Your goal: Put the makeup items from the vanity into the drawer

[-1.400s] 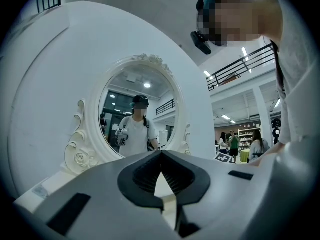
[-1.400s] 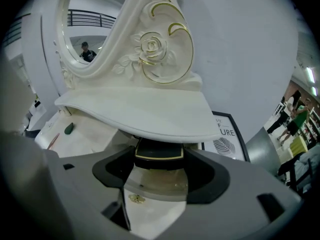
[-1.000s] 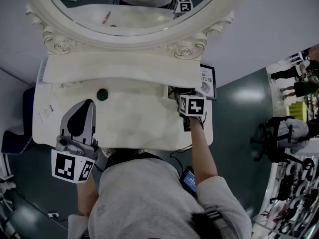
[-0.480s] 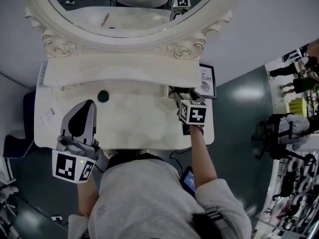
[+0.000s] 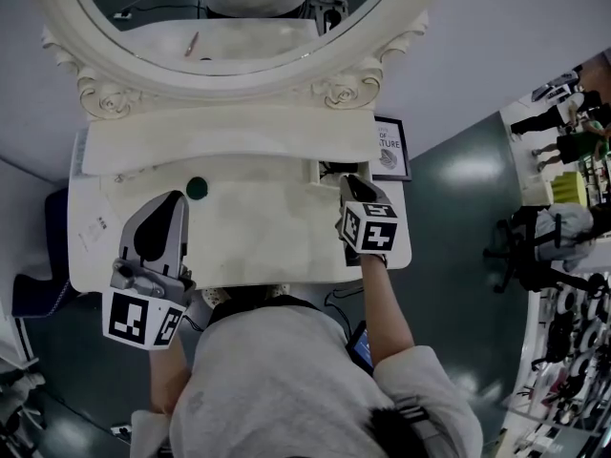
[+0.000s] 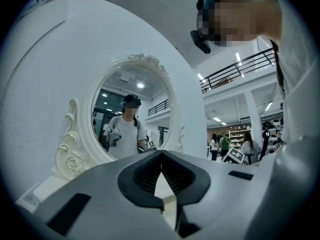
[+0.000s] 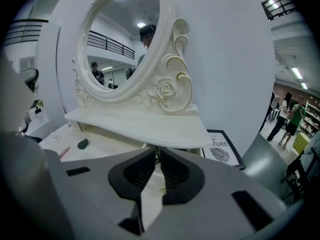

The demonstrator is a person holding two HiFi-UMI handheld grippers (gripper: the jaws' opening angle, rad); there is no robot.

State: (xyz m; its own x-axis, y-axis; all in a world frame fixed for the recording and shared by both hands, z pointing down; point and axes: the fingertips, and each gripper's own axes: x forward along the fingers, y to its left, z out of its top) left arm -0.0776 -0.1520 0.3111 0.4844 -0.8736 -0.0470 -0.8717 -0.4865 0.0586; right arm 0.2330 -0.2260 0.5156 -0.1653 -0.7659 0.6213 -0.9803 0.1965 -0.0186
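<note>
A small dark green makeup item [image 5: 197, 188] lies on the white vanity top [image 5: 258, 227], just under the shelf; the right gripper view shows the dark green item [image 7: 83, 144] too, with a pink pencil [image 7: 64, 152] beside it. A little drawer [image 5: 331, 170] stands open below the shelf's right end, with dark contents. My right gripper [image 5: 347, 181] hovers just in front of the drawer; its jaws have just been closing and now meet with nothing between them [image 7: 156, 156]. My left gripper [image 5: 170, 197] rests shut and empty over the table's front left [image 6: 161, 169].
An oval mirror [image 5: 229, 17] in an ornate frame rises behind a curved shelf [image 5: 229, 132]. A framed print [image 5: 390, 148] leans at the back right. A paper tag [image 5: 95, 222] lies near the left edge. People stand far off to the right.
My right gripper has drawn back from the drawer toward the table's front edge and risen. The left gripper has stayed where it was.
</note>
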